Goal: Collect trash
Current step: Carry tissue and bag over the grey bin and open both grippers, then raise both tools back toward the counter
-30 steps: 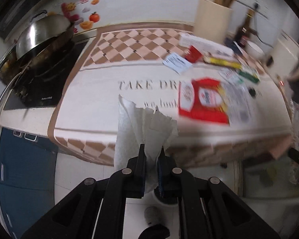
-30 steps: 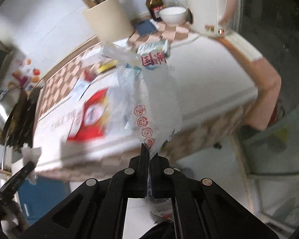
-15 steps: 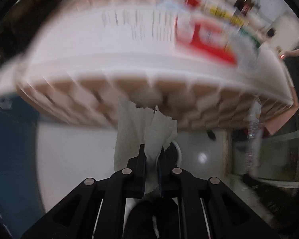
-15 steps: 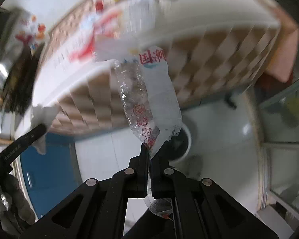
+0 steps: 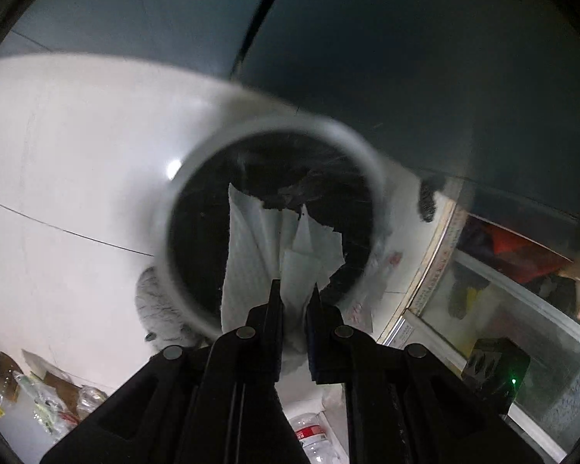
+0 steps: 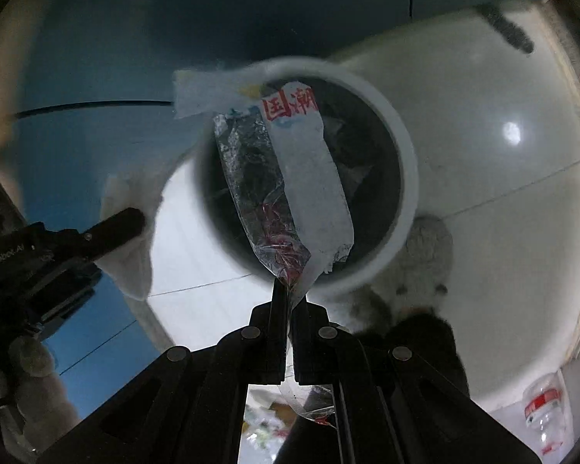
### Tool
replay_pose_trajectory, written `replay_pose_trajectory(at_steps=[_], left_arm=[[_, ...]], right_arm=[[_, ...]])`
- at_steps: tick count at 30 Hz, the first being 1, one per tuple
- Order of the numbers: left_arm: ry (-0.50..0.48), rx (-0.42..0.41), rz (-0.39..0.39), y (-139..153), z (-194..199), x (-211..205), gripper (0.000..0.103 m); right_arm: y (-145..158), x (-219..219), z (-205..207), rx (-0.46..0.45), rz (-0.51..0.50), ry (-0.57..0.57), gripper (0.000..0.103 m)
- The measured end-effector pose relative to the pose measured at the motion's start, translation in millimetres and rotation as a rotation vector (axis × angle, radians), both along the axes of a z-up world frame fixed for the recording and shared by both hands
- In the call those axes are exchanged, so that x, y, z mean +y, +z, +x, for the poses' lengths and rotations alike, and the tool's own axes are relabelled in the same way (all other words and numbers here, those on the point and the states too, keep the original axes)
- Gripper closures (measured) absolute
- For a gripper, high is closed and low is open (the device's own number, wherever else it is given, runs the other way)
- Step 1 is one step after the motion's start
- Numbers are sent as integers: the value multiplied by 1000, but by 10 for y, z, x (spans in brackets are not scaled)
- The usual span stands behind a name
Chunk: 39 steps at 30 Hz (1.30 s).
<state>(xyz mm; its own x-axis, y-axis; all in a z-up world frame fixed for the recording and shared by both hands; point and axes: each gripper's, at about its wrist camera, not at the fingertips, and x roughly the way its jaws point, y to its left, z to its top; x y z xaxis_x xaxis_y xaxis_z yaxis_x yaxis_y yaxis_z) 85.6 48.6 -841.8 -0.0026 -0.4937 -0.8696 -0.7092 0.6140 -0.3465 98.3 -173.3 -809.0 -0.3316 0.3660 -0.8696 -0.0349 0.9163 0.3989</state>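
Here, your left gripper (image 5: 294, 290) pinches a paper towel (image 5: 274, 255) between its fingers (image 5: 273, 309), the jaws drawn in on the crumpled sheet, which fans up toward 12 o'clock. Behind the towel sits the bin (image 5: 197, 178), its dark mouth filling the middle of the left view and its pale rim ringing the towel's upper edge. A white tiled floor (image 5: 77, 154) spreads out at 9 o'clock, and a plastic bottle (image 5: 313, 437) lies at 6 o'clock.

Your right gripper (image 6: 289, 294) has its fingers (image 6: 277, 309) pressed nearly together on the bottom corner of a plastic wrapper (image 6: 290, 178), clear on one side and white on the other, with red print at its top. The wrapper stands up toward 12 o'clock in front of the bin (image 6: 402, 154), covering much of its opening. At 9 o'clock in the right view, the left gripper (image 6: 135, 220) shows with the towel (image 6: 135, 266) around its tip, just beside the bin's rim. Another bottle (image 6: 541, 413) lies at 4 o'clock on the floor (image 6: 502, 193).
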Motion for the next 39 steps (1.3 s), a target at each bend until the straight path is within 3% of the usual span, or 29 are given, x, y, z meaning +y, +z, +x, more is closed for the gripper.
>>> replay_pose_trajectory(at_steps=[3, 6, 8, 9, 10, 11, 12, 13, 15, 17, 19, 26, 33, 39], left_arm=[[-56, 38, 10, -359, 38, -67, 93], [-112, 57, 51, -404, 48, -143, 91], [-149, 55, 99, -335, 41, -186, 77], [-160, 48, 124, -287, 22, -177, 54], [-164, 41, 142, -239, 2, -163, 24], [-168, 39, 163, -190, -7, -145, 14], [-174, 35, 190, -112, -30, -121, 11], [-178, 36, 208, -39, -55, -96, 11], [-177, 37, 223, 54, -110, -14, 10], [-190, 34, 267, 196, -163, 25, 10], [-221, 25, 345, 388, -221, 61, 9], [-315, -16, 573, 1021, -444, 125, 9], [-283, -31, 555, 1773, -652, 92, 9], [-290, -62, 569, 2633, -770, -92, 9]], right_arm=[[-551, 62, 51, 16, -24, 17, 101], [-938, 160, 80, 42, -41, 46, 100], [-1030, 197, 87, 45, -55, 68, 99], [-1059, 219, 94, 48, -62, 82, 93], [-1076, 226, 97, 47, -78, 99, 80], [-1075, 220, 102, 41, -90, 105, 71], [-1070, 211, 105, 36, -97, 107, 56], [-1060, 194, 113, 32, -108, 108, 45], [-1033, 164, 139, 27, -112, 101, 38], [-969, 146, 161, 21, -117, 102, 24], [-901, 139, 136, -5, -122, 110, 5], [-398, 290, 86, -172, -251, 185, 0], [431, 266, -140, -264, -282, 233, 0], [1483, 243, -335, -310, -276, 254, 0]])
